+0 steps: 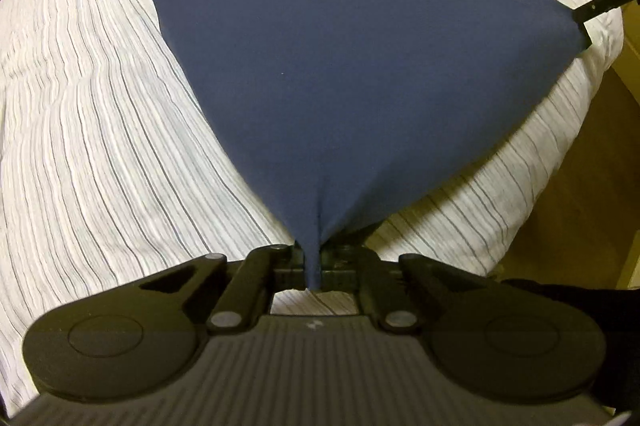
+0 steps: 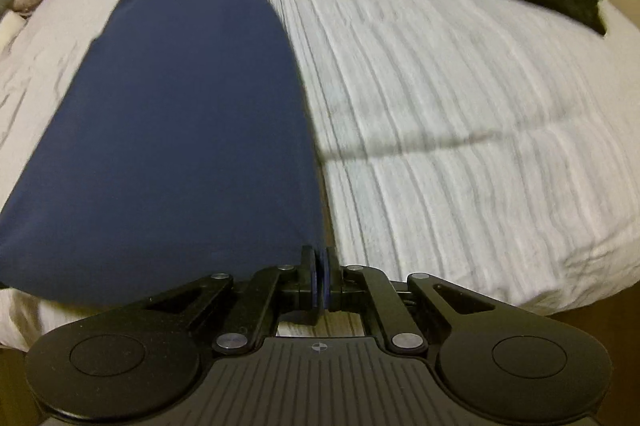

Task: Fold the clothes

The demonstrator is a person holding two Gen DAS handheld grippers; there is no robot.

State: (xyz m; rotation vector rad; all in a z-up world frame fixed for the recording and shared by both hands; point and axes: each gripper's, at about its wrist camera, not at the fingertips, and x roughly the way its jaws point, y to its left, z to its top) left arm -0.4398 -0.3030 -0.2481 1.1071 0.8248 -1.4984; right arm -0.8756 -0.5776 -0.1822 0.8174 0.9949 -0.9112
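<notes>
Left gripper (image 1: 314,266) is clamped on one hem corner of the navy garment (image 1: 340,66); right gripper (image 2: 320,280) pinches the other. Ahead, the cloth stretches over the striped bedspread (image 1: 100,146). Keep both corners level and taut, and carry them evenly toward the neckline.

The navy blue garment (image 1: 340,66) is plain and sleeveless, with a scooped neckline and narrow straps. It lies stretched over the striped white bed (image 1: 100,146), its hem lifted at the near edge, its straps farther in.
</notes>
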